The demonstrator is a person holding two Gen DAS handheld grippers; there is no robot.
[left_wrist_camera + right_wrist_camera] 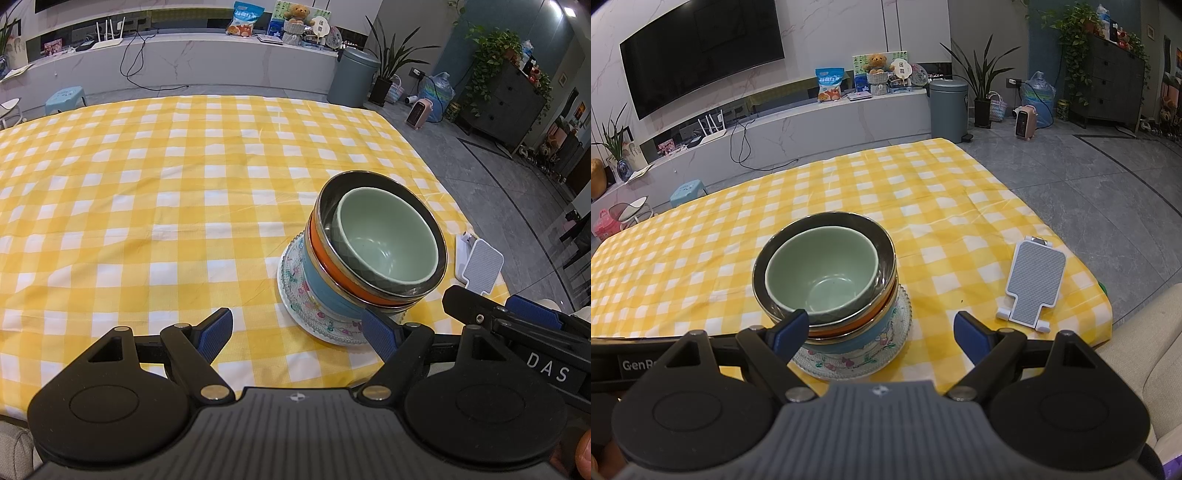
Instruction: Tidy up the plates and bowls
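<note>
A stack stands on the yellow checked tablecloth [147, 192]: a pale green bowl [384, 236] sits inside a steel-rimmed bowl [328, 199] with an orange band, on a blue bowl [321, 288], on a patterned glass plate [295, 291]. The same stack shows in the right wrist view, green bowl [820, 269] on top, glass plate [897, 332] below. My left gripper [299, 330] is open and empty, just short of the stack, to its left. My right gripper [879, 332] is open and empty, its left fingertip [792, 328] at the stack's near side.
A white and grey phone stand [1032, 280] lies right of the stack near the table's right edge; it also shows in the left wrist view [480, 266]. Beyond the table are a TV bench [812, 122], a grey bin [948, 109] and a sofa arm [1145, 350].
</note>
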